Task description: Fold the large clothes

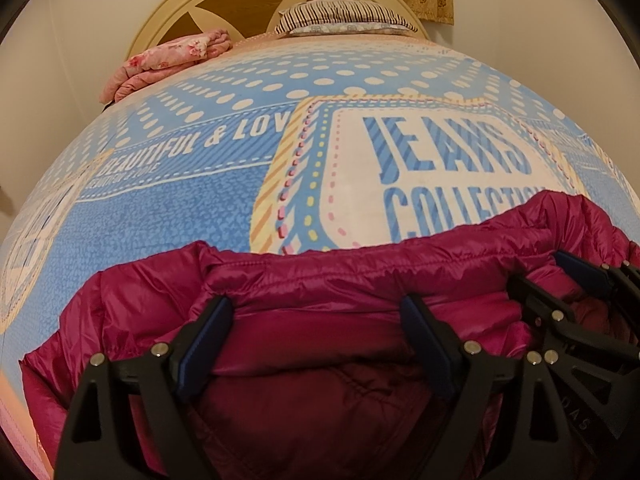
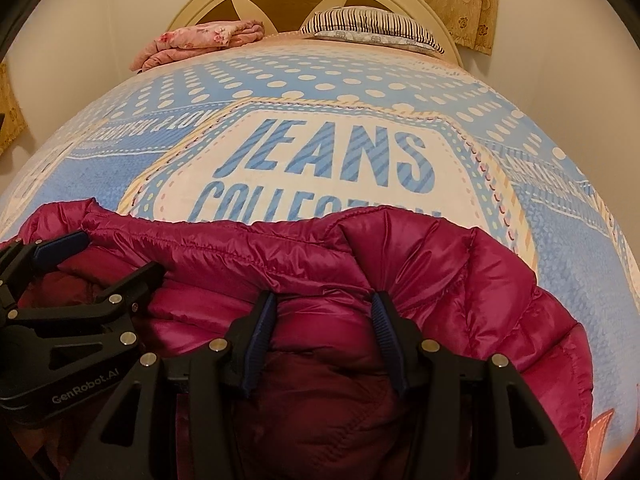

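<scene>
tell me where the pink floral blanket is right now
The folded pink floral blanket sits at the far end of the bed, upper left in both wrist views, against the headboard and left of the striped pillow.

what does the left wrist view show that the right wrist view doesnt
Only the left wrist view: the "BEAUTIFUL & LOV" lettering reads clearly, and the jacket's left edge shows. Only the right wrist view: the jacket's rounded right side and the "GenRobot.AI" mark on the left gripper. Both share: the magenta puffer jacket, the blue bedspread, the striped pillow, the pink folded blanket, and the right gripper.
</scene>
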`<state>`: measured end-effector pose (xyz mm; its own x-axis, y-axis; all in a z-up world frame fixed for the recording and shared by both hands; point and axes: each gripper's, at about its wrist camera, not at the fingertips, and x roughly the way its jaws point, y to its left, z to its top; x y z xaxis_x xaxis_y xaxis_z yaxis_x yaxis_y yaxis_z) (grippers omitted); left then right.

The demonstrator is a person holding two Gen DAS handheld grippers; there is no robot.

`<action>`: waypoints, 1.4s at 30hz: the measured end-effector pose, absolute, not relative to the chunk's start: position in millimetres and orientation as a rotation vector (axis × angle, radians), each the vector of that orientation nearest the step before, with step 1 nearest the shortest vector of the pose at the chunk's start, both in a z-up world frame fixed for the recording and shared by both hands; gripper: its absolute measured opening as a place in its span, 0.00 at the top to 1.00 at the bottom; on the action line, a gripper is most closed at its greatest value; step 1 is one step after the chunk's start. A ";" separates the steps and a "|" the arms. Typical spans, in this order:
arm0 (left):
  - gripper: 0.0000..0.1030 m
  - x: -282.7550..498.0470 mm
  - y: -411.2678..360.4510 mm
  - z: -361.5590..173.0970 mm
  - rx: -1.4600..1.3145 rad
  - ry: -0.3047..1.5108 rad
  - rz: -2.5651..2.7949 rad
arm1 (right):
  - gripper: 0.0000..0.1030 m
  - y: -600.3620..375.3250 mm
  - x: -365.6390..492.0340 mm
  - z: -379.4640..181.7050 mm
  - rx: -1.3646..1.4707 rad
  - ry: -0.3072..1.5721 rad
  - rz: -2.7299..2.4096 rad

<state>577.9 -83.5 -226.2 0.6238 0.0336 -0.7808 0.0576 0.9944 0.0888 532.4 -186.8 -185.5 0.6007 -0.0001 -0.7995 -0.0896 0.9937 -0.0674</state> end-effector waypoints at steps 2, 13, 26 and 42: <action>0.13 578.1 -84.1 -226.2 0.109 0.898 -0.014 | 0.50 -186.9 532.3 -185.5 -0.103 0.925 0.052; 0.13 578.5 -84.4 -226.6 0.113 0.899 -0.012 | 0.49 -186.7 533.0 -185.9 -0.102 0.925 0.051; 0.11 533.9 -57.3 -160.6 0.018 0.846 -0.167 | 0.18 -213.5 513.8 -160.2 -0.064 0.962 0.149; 0.00 202.2 53.6 -164.5 0.076 0.801 -0.203 | 0.16 -324.7 170.6 -112.2 0.031 0.969 0.175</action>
<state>202.2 53.6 -164.5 0.6778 -0.1519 -0.7194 0.2092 0.9778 -0.0094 170.6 -324.7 -112.2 0.5528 0.1618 -0.8174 -0.1344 0.9854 0.1042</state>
